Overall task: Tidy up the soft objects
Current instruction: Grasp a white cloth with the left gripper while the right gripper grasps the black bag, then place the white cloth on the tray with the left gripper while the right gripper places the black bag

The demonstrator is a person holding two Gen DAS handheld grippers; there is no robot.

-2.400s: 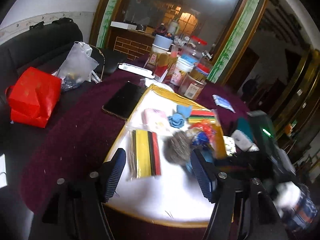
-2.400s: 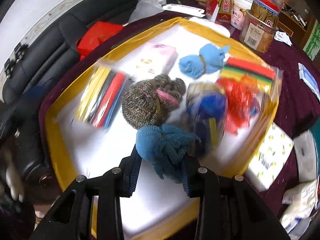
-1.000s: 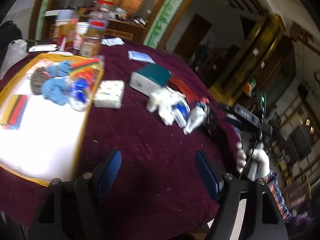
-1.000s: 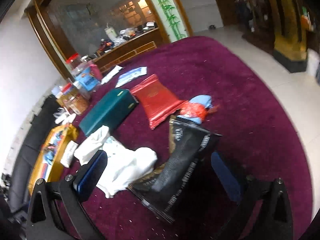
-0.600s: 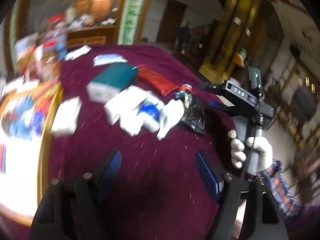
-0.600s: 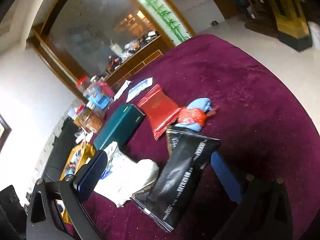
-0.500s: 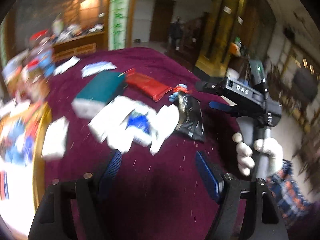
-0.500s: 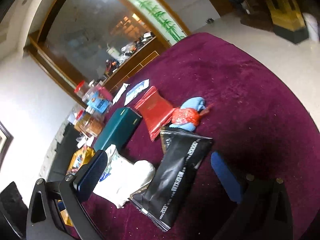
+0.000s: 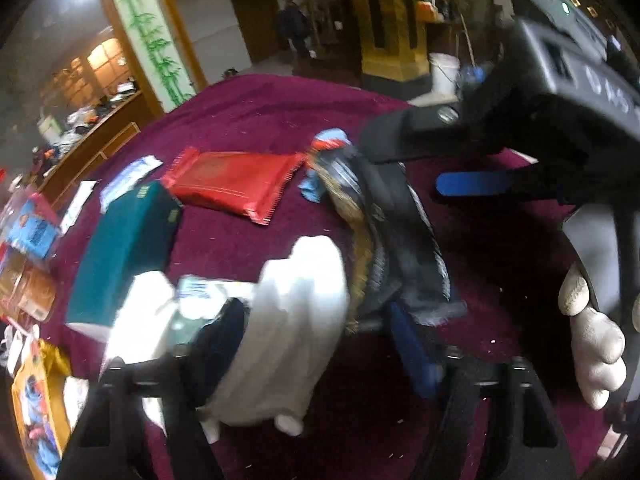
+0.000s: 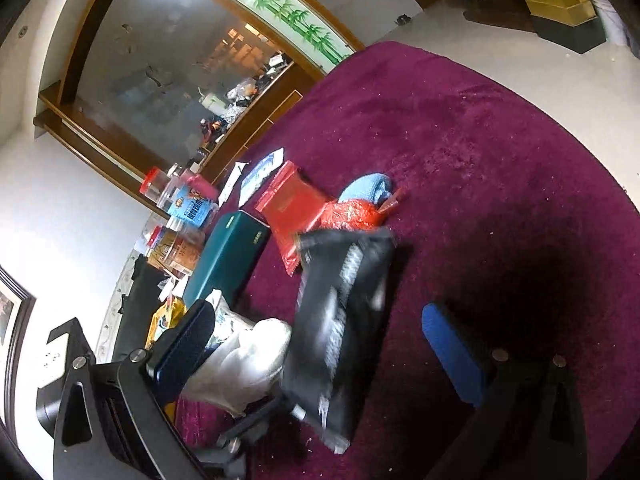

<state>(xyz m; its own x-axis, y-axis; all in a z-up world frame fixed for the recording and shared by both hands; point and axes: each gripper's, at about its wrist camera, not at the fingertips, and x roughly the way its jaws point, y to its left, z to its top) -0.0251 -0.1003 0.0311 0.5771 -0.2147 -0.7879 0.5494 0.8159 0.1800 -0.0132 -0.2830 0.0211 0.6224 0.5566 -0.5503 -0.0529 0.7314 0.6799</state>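
Left tool (image 9: 308,344) gapes wide around the white bundle (image 9: 280,344), seemingly soft and light, so you should pinch its bulky middle; right tool (image 10: 320,344) likewise gapes, empty.

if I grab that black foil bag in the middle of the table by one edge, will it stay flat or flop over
The black foil bag looks thin and flat, so it would probably sag. Its glossy film may slip. It seems light for its size.
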